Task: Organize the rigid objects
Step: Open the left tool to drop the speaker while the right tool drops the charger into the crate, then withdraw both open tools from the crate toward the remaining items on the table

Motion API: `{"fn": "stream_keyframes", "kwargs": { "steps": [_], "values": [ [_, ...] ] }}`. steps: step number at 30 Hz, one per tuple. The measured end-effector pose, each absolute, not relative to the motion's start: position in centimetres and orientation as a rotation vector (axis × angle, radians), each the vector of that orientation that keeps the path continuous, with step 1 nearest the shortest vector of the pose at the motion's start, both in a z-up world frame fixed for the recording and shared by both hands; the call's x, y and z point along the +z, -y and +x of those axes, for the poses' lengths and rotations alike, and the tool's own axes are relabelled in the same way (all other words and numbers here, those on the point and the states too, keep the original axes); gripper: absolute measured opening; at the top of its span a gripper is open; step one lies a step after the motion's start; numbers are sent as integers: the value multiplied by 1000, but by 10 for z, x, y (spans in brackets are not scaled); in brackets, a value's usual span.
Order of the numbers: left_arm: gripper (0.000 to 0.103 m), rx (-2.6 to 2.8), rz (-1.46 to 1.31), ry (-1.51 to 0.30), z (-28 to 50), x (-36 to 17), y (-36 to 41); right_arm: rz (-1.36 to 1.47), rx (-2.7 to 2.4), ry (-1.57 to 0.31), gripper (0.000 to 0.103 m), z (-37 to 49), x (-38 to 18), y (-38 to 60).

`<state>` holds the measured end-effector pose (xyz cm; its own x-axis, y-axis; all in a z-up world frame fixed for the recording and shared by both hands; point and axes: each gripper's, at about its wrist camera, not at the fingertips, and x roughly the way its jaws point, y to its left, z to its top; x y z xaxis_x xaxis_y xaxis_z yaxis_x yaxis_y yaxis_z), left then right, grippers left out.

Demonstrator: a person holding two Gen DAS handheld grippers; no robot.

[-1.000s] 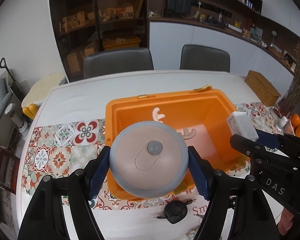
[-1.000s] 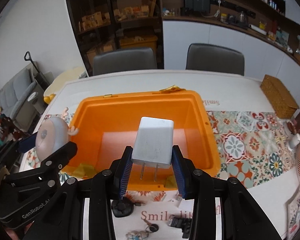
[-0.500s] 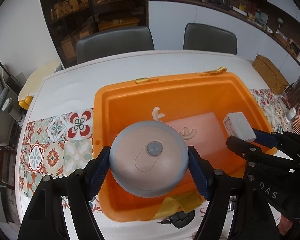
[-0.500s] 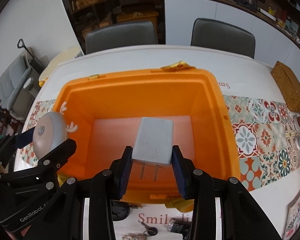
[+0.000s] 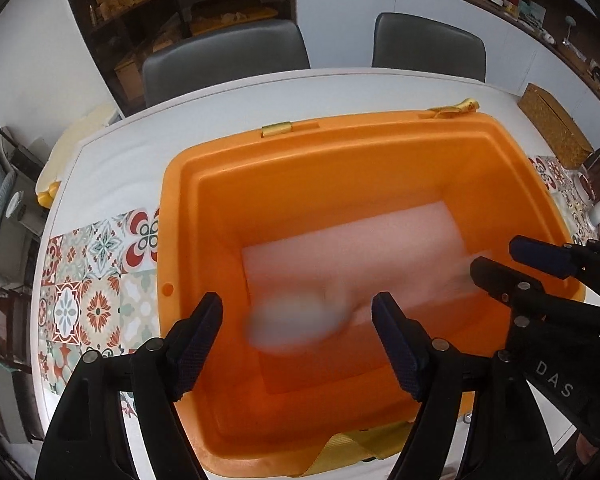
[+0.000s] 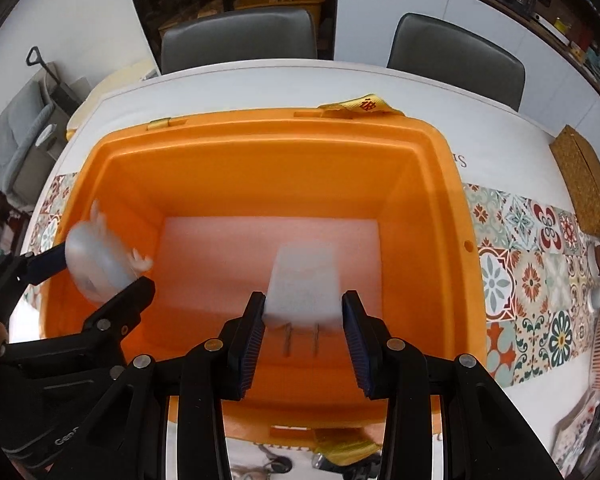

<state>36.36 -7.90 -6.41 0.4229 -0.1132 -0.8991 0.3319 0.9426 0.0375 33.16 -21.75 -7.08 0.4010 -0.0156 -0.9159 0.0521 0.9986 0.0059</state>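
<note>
Tabletop orange bin [image 5: 380,152]; blurred round toy [image 5: 296,326] and charger [image 6: 302,284] between both spread-open hand-held grippers [image 5: 298,344] [image 6: 304,338].

Round grey gadget [image 5: 296,326] is a motion smear between the left gripper [image 5: 298,340] fingers, contact with pads unclear. White plug adapter [image 6: 304,286] also blurred in the right gripper [image 6: 304,334], edges soft, touch with pads uncertain. Near rim of orange bin [image 5: 188,216] hidden behind gripper bodies. Dark items below the bin [image 6: 276,464] are cut off by frame edge, unidentifiable.
</note>
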Motion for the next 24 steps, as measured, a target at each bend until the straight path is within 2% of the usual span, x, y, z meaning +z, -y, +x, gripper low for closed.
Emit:
{"fn": "stream_keyframes", "kwargs": {
  "steps": [2,6,11,24],
  "values": [
    [85,-276,222,-1086,363,-60,79,38,-42,-1149,40,332,-69,218],
    [91,-236,240,-1046,359,-49,76,50,-52,-1137,55,330,-65,223],
    [91,-211,219,-1015,350,-37,64,99,-81,-1092,55,314,-51,232],
    [100,-166,139,-950,305,-12,37,139,-108,-943,61,256,-14,228]
  ]
}}
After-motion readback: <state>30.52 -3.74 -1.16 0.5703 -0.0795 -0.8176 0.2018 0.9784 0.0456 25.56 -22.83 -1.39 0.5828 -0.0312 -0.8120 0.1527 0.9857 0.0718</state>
